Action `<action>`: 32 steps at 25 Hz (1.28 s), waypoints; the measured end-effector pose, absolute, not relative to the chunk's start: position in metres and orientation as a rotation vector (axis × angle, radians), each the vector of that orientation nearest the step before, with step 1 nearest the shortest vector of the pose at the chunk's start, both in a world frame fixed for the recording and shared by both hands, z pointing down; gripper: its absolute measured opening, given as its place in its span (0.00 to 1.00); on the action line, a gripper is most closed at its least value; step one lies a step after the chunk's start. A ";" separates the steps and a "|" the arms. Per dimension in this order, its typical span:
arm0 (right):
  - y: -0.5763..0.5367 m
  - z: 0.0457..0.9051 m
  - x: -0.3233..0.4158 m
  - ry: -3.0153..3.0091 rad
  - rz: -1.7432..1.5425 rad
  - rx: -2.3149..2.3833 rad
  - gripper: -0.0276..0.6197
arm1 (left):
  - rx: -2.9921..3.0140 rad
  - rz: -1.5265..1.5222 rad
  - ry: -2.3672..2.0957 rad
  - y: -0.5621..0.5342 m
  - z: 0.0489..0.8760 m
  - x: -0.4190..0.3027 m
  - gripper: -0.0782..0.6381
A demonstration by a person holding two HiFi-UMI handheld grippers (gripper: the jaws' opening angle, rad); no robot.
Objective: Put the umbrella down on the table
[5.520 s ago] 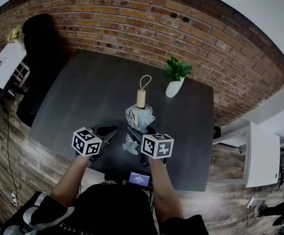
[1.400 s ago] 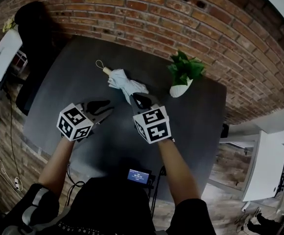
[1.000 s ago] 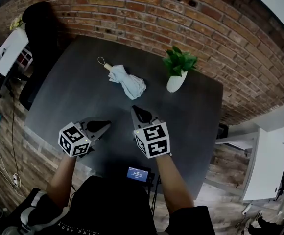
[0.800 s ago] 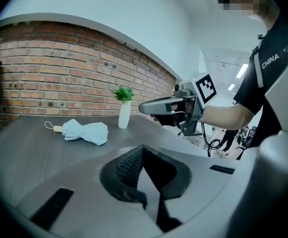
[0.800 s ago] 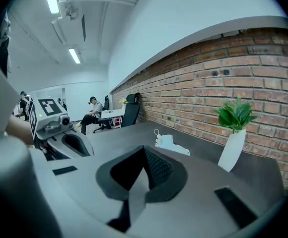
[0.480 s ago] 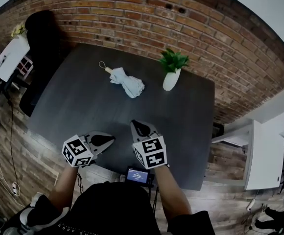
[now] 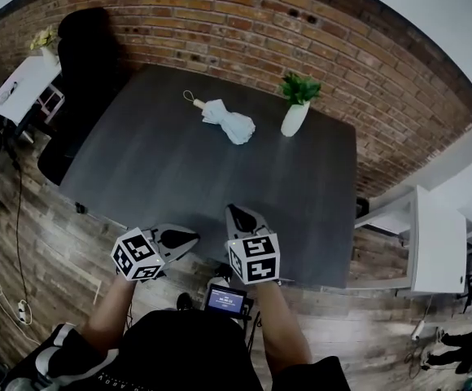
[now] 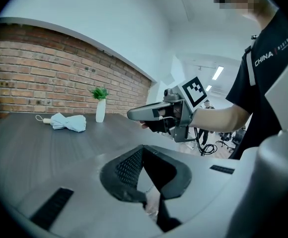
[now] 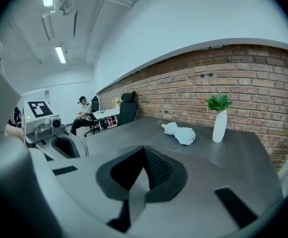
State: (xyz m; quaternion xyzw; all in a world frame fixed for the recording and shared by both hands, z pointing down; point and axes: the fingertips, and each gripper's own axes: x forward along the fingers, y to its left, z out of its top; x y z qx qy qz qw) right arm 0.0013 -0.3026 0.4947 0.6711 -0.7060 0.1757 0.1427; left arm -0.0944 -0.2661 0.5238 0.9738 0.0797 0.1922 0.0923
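The folded pale-blue umbrella (image 7: 228, 121) lies on its side on the dark table (image 7: 163, 165), its wooden handle and loop pointing left, near the far edge. It also shows small in the left gripper view as the umbrella (image 8: 67, 122) and in the right gripper view as the umbrella (image 9: 180, 132). My left gripper (image 7: 189, 235) hangs shut and empty at the table's near edge. My right gripper (image 7: 233, 211) is shut and empty beside it, just over the near edge. Both are far from the umbrella.
A white vase with a green plant (image 7: 295, 109) stands right of the umbrella by the brick wall. A black office chair (image 7: 81, 63) sits at the table's left. A small screen (image 7: 225, 300) hangs at my waist. A seated person (image 9: 83, 114) is in the distance.
Both grippers drew back from the umbrella toward the table's near edge, staying shut. The umbrella rests where it was released, lying on the table.
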 end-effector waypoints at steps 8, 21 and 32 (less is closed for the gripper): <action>-0.240 0.507 -0.042 -1.963 0.564 2.021 0.06 | 2.888 0.568 0.293 -0.223 0.535 -0.138 0.11; -0.189 0.517 -0.063 -1.920 0.606 2.084 0.06 | 2.884 0.493 0.332 -0.191 0.537 -0.155 0.11; -0.178 0.521 -0.051 -1.909 0.618 2.115 0.06 | 2.872 0.469 0.366 -0.179 0.537 -0.141 0.11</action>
